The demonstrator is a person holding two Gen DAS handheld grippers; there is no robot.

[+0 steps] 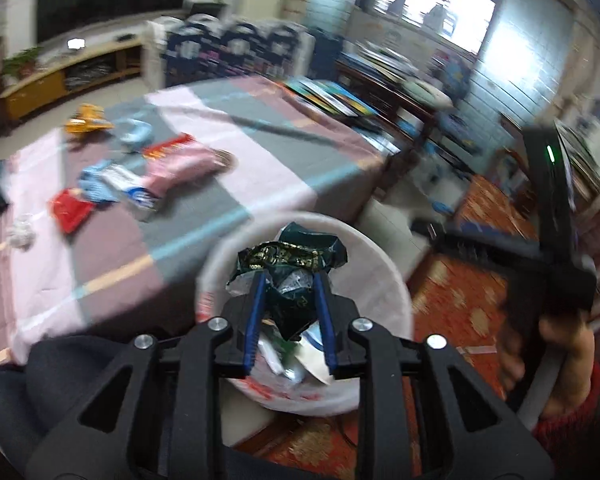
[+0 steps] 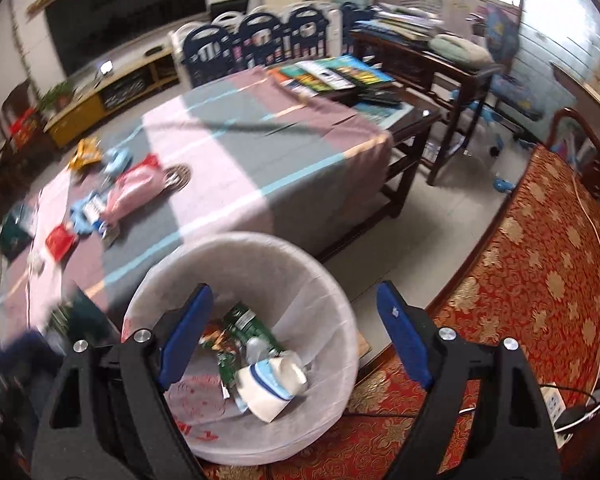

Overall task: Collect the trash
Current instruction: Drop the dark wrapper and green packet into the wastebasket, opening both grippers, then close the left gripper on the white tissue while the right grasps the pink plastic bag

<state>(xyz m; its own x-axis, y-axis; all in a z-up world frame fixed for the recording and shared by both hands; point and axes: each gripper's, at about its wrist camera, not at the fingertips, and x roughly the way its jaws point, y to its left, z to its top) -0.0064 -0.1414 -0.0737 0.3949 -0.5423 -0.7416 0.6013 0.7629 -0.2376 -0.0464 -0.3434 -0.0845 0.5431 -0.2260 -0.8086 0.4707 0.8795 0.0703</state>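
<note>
My left gripper [image 1: 288, 280] is shut on a crumpled dark green wrapper [image 1: 288, 256], held over the white lined bin [image 1: 396, 280]. More wrappers lie inside the bin under it. My right gripper [image 2: 294, 290] stands open above the same bin [image 2: 240, 240], with nothing between its blue fingers [image 2: 186, 332]. Below it, inside the bin, lie a white and blue packet [image 2: 272, 384] and a green wrapper [image 2: 248, 324]. On the striped tablecloth [image 1: 260, 152], more trash remains: an orange bag [image 1: 86, 120], a pink packet [image 1: 184, 164], a red wrapper [image 1: 70, 210] and a blue-white packet [image 1: 132, 190].
The bin stands between the table's near corner and a red patterned sofa [image 2: 540, 280]. A hand [image 1: 560, 344] holds the right gripper's body at the right of the left wrist view. Books [image 2: 332, 74] lie at the table's far end. A dark side table [image 2: 420, 64] stands behind.
</note>
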